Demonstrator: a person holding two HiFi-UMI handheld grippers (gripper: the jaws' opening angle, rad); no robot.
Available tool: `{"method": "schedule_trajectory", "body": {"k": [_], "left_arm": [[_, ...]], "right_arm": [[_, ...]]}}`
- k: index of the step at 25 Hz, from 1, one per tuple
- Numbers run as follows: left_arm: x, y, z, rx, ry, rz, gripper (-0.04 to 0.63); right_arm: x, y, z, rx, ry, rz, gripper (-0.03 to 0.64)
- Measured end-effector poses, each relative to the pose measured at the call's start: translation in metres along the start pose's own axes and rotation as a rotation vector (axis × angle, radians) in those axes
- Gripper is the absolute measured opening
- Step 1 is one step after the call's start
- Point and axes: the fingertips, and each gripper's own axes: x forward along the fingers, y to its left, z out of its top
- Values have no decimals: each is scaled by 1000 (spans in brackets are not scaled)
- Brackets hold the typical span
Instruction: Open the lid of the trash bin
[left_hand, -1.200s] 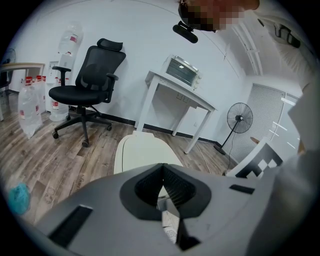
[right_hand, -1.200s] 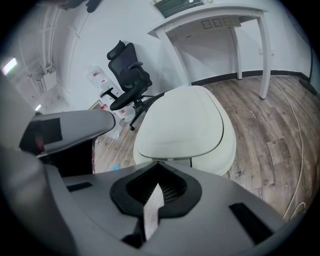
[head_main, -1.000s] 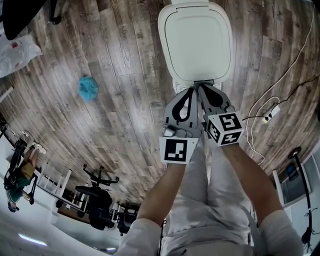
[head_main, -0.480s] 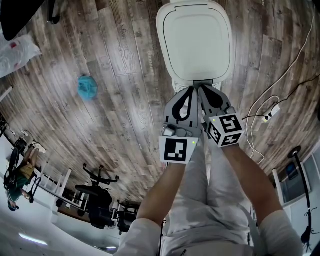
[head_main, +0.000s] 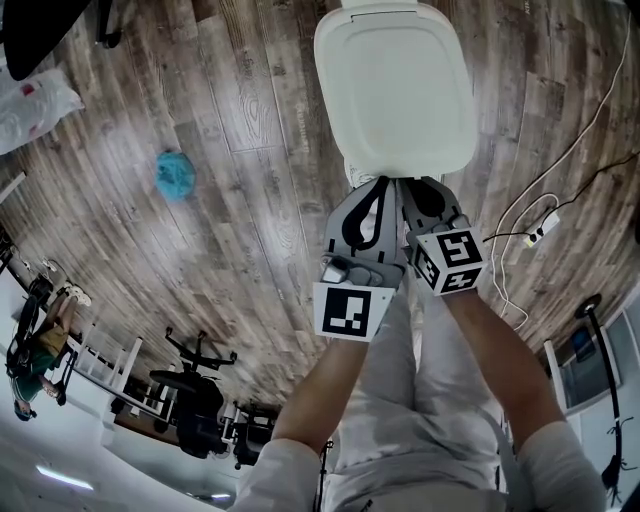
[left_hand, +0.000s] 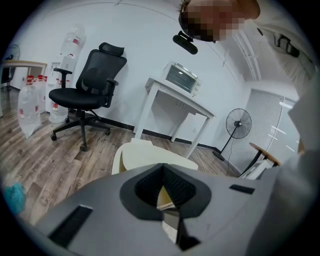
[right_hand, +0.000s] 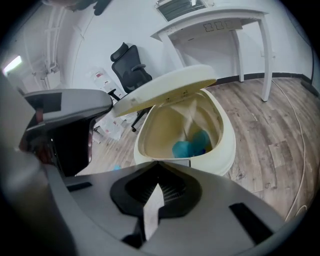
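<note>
The white trash bin's lid (head_main: 395, 85) stands partly raised at its front edge. In the right gripper view the lid (right_hand: 165, 90) tilts up over the cream bin (right_hand: 220, 155), and blue wads (right_hand: 192, 145) lie inside. My left gripper (head_main: 383, 185) and right gripper (head_main: 402, 184) sit side by side at the bin's near rim, tips just under the lid's front edge. Both are shut with nothing between the jaws. A grey latch plate (right_hand: 175, 162) shows on the rim right in front of the right gripper (right_hand: 152, 200). The left gripper (left_hand: 167, 200) points at the lid (left_hand: 155, 157).
A blue wad (head_main: 176, 175) lies on the wood floor to the left of the bin. A white cable and power strip (head_main: 540, 230) lie to the right. A black office chair (left_hand: 85, 90), a white table (left_hand: 180, 100) and a fan (left_hand: 237, 125) stand beyond the bin.
The lid's front edge has risen and now hides the grey latch that showed before. The left gripper has drawn back slightly toward me.
</note>
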Motion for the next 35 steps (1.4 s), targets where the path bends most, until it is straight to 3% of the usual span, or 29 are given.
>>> {"method": "schedule_trajectory", "body": {"k": [8,18,24,35], "left_arm": [[-21,-2,39,36,-76,-22,-2],[-30,-9,63,102,-114,-30,-2],[-53,-17,101,130,-127,-31,-2],[-104,-50,213,192,-218,-39,-2]], "right_arm": [[-1,1,3,11,-7,-1,15],[-8,-5,10,15,-10,-26,15],[-55,2,51,47,-78,-47,15],[-157,55,181,11,-285,-23,15]]}}
